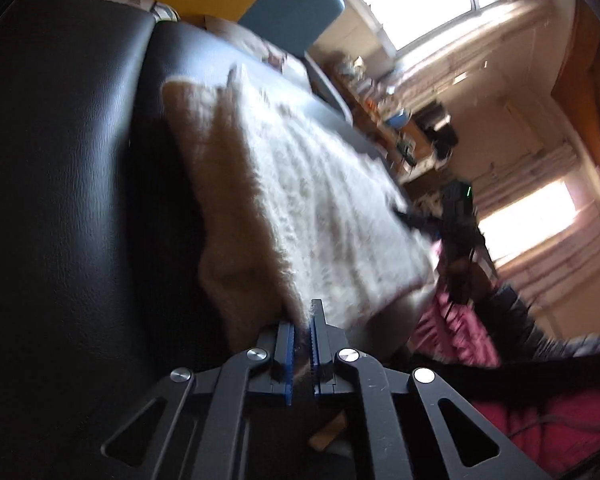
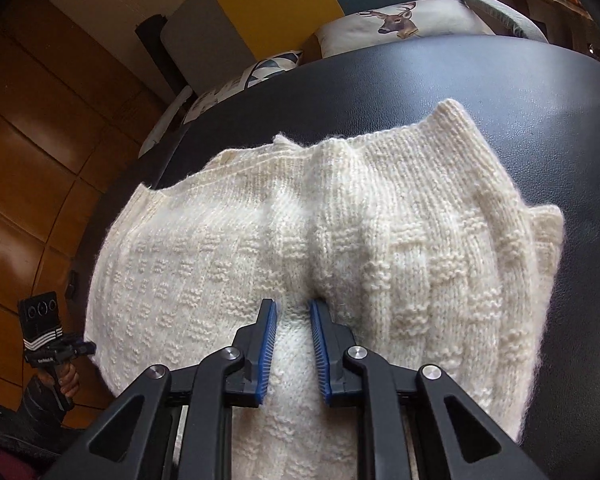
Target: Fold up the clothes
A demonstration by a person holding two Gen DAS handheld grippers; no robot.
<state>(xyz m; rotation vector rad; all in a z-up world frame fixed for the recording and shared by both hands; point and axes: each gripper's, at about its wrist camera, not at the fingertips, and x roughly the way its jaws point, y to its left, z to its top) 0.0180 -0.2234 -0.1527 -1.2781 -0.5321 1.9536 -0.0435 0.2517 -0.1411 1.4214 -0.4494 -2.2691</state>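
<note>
The right tool [image 2: 293, 312] pinches a raised ridge of the cream knitted sweater [image 2: 380, 216], its blue pads [image 2: 269, 354] pressing the wool. The sweater lies on a black leather seat [image 2: 480, 76]. A deer-print cushion [image 2: 400, 20] sits behind.

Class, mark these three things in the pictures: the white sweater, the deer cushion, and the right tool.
Sweater [image 2: 380, 240]: right wrist view, on the patterned knit in mid-garment.
Deer cushion [image 2: 396, 20]: right wrist view, on the printed deer's head.
Right tool [image 2: 293, 310]: right wrist view, midway between the blue fingertips, over the pinched fold.
</note>
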